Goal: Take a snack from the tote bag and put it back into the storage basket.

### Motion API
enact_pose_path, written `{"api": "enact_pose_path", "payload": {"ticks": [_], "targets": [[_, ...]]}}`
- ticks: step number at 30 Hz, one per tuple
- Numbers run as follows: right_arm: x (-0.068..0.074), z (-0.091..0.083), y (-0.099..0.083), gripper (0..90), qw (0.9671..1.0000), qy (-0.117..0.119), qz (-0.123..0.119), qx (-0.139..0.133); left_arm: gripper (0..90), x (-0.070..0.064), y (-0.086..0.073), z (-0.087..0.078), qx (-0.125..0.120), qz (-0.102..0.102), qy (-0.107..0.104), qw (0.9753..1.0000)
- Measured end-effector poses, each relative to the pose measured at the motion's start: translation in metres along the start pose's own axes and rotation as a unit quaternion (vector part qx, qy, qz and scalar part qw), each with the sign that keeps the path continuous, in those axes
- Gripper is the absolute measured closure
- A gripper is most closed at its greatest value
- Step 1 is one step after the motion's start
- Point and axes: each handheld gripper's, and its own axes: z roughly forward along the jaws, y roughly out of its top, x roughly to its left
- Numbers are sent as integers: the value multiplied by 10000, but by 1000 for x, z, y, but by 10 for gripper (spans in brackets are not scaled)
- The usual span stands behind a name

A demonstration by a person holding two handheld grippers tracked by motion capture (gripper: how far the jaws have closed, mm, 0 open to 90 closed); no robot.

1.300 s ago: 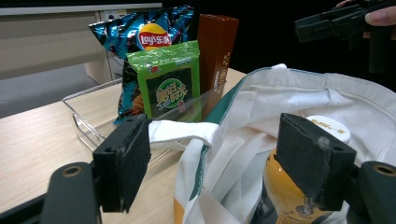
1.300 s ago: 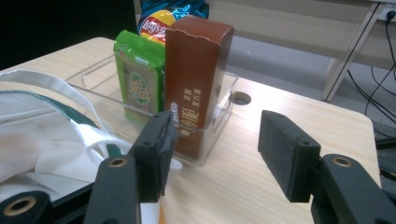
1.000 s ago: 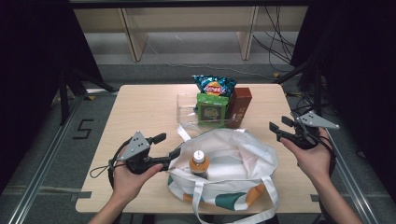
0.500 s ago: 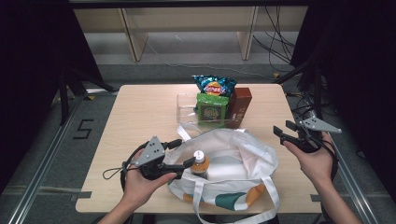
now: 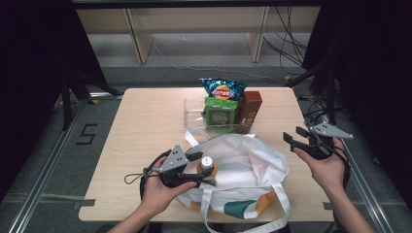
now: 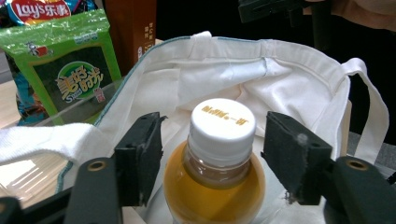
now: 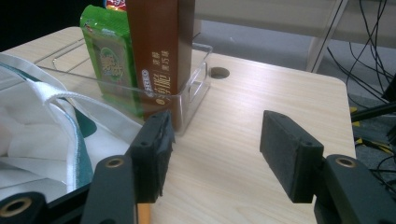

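Left tongs shifted in to straddle bottle, upright in bag mouth; open, pads seemingly clear of cap, set to grip. Right tongs open, idle over desk.

A lab-like recording bay: pale wooden tabletop between black curtains, loose black cables, taped floor numeral.

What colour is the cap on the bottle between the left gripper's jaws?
White, with small gold lettering on the cap; the left gripper view shows it best.
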Motion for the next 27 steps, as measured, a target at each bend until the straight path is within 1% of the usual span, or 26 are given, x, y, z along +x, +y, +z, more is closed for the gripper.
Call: {"api": "enact_pose_path", "payload": {"ticks": [1,2,3,5,6,7,8,9,10,12,13,14,15,16,17,18,19,20,21,22,23,24,25,26,27], "targets": [[0,0,0,444,10000,14,59,33,391,1,-1,0,30,34,-11,10000],[0,-1,-1,443,9999,12,94,48,409,3,-1,1,-10,49,-60,10000],[-1,0,-1,444,10000,5,-3,22,428,3,-1,1,0,55,-34,10000],[-3,0,-2,444,9999,-40,-133,45,451,6,-1,1,5,45,-100,9999],[-2,1,-2,444,9999,-64,-102,14,459,6,-1,2,-20,11,-113,9999],[-4,2,-2,444,9998,-41,-183,15,466,6,-2,3,-42,15,-156,9999],[-2,2,-2,444,10000,-5,-48,-10,474,6,-2,4,-13,35,-183,9998],[-2,2,-2,444,10000,25,-39,29,478,6,-3,6,-40,-27,-227,9997],[-2,2,-2,444,10000,37,-24,39,482,6,-3,6,-8,-27,-209,9998],[-1,2,-2,444,10000,-15,-13,36,483,5,-3,8,-15,11,-233,9997],[0,2,-2,444,10000,-14,41,38,481,5,-3,9,8,38,-215,9998],[0,2,-2,444,10000,-21,46,33,481,5,-3,10,-15,70,-248,9997],[0,2,-2,444,10000,-18,67,47,481,5,-3,11,1,23,-227,9997],[0,3,-3,443,9999,68,45,71,480,6,-4,12,19,42,-238,9997],[0,3,-3,444,9999,77,46,64,474,6,-4,13,-1,56,-256,9997],[0,3,-3,444,9999,69,59,70,468,5,-4,13,19,37,-229,9997],[-2,4,-3,443,10000,76,-37,52,463,5,-4,14,19,48,-233,9997],[0,3,-3,444,9999,78,85,75,461,6,-5,14,9,60,-244,9997],[0,2,-2,444,9999,79,86,80,461,6,-5,15,-27,69,-303,9995],[-1,3,-2,444,10000,54,15,75,463,6,-5,15,-44,61,-300,9995],[-2,3,-3,444,9999,66,-9,77,473,5,-5,14,-49,28,-248,9997],[-3,3,-3,444,10000,57,-60,33,499,5,-5,13,-98,79,-266,9996],[-3,3,-3,444,10000,22,-31,59,523,5,-4,12,-110,87,-253,9996],[-2,4,-5,444,10000,77,17,54,557,5,-4,12,-182,53,-304,9994],[-2,4,-5,444,10000,35,49,67,567,5,-4,11,-173,80,-265,9995]]}}
